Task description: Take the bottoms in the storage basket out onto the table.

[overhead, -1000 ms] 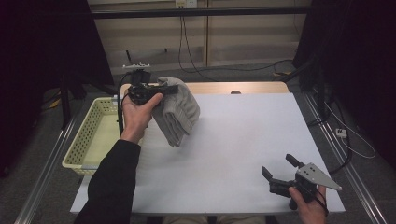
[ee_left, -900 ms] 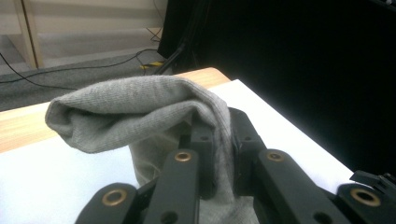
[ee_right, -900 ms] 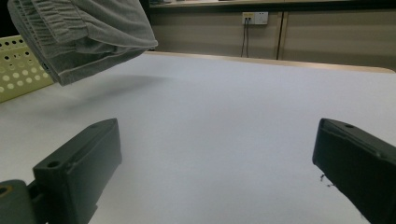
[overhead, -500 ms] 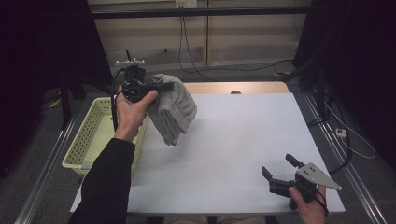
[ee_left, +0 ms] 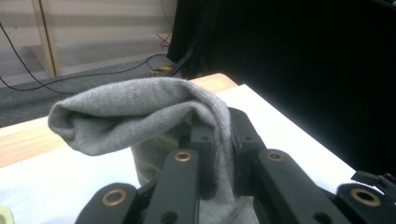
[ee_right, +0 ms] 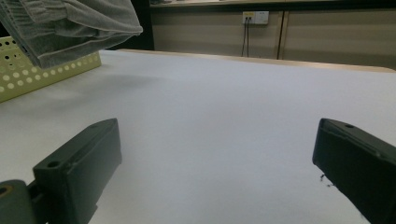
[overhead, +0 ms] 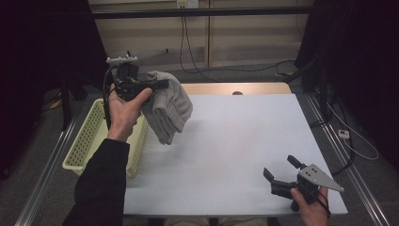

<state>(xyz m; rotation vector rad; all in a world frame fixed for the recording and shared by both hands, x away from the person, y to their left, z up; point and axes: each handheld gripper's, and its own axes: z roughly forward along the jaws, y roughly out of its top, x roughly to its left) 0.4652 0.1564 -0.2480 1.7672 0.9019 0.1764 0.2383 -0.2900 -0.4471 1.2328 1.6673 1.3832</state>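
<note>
L claw [overhead: 157,84]: black, brass-coloured pivot pins on jaw links, black cable, white block on top. R claw [overhead: 282,170]: black w/ grey three-cornered plate. L arm in a black sleeve [overhead: 101,181].

I see lots of open room on the white table [overhead: 235,141]; its whole middle is bare. My right gripper [overhead: 282,175] sits low at the near right corner with nothing around it. At the left edge, the yellow basket [overhead: 89,141] blocks the way. The grey cloth [overhead: 167,110] hangs just beside it from my left gripper [overhead: 157,84].
</note>
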